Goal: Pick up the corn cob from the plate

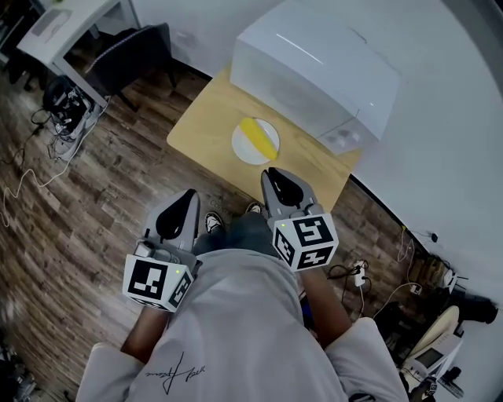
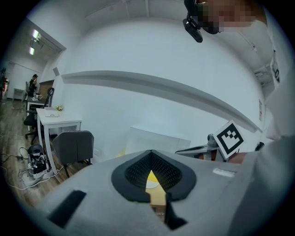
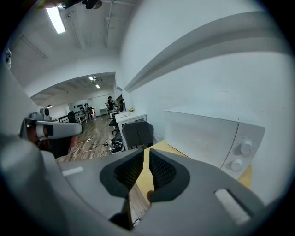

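Observation:
A yellow corn cob lies on a white plate on a small wooden table. My right gripper hovers at the table's near edge, just short of the plate, its jaws a narrow slit apart with nothing between them. In the right gripper view, that gripper points over the tabletop. My left gripper hangs over the floor, left of the table's near corner. Its jaws meet at the tips, empty, and a bit of the corn cob shows through the gap behind them.
A white microwave fills the far side of the table, close behind the plate. A dark chair and a white desk stand at the upper left. Cables lie on the wood floor there. White walls flank the table.

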Tool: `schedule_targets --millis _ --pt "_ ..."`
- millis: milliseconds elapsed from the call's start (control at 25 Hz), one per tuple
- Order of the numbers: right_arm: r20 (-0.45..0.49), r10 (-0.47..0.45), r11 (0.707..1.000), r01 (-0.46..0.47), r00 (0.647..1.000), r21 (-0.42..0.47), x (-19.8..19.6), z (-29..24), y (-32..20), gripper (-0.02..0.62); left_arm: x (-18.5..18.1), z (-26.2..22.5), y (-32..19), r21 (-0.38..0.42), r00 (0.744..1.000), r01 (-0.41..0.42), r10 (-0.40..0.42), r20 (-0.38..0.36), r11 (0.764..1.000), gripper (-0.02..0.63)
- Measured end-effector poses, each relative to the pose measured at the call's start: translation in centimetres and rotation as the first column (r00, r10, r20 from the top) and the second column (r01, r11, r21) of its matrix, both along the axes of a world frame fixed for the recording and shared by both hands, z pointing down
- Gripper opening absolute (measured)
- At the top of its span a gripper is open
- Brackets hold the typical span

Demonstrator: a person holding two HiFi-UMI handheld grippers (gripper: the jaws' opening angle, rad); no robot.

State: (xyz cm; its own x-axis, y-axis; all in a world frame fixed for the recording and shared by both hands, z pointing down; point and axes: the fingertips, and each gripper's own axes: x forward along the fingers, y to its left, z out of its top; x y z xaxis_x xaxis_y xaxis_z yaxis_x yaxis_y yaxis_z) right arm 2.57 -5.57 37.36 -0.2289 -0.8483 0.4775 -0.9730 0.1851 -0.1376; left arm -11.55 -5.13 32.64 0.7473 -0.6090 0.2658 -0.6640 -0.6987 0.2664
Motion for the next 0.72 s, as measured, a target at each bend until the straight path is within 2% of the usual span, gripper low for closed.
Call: schedule_targets --millis 720 --pt "-0.051 -0.062 0.996 0.059 0.997 -0.063 1.3 2.3 -3.3 0.081 1.3 0.1 -1.0 0.0 1.0 0.03 -0.03 0.004 1.0 -0.006"
